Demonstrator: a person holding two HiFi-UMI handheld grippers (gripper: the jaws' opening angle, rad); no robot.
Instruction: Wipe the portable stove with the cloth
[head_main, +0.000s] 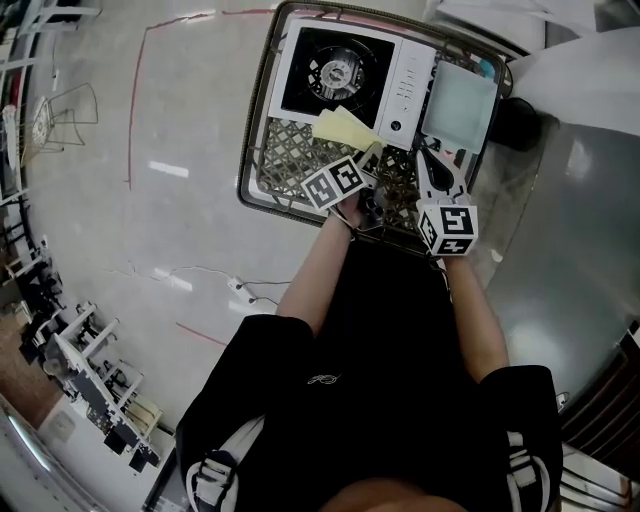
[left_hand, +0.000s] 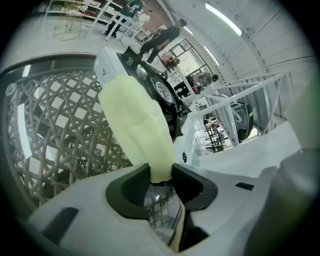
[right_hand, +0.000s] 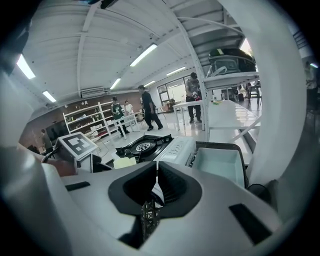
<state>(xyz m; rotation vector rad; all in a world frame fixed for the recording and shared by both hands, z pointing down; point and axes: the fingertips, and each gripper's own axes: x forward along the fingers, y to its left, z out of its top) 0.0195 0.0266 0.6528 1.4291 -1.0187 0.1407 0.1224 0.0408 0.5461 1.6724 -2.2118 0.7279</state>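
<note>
While the portable stove (head_main: 340, 70) is sitting ahead of both pairs of jaws inside the wire basket (head_main: 285, 150), the yellow cloth (left_hand: 137, 120) is stretching forward from the left gripper (left_hand: 160, 176), whose jaws are clamping its near end. The cloth's far end is lying over the stove's near edge, just short of the burner (left_hand: 162, 91). The right gripper (right_hand: 156, 170) is hovering alongside with its jaws pressed together on nothing; basket lattice is showing beneath them, and a white tray (right_hand: 220, 165) is lying ahead and to their right. Judgement: wiping is looking early or partway. The cloth is covering only the near edge, while the burner surround, control panel (head_main: 405, 85) and far side are giving no sign either way of being wiped, so most of the surface is probably remaining.
</note>
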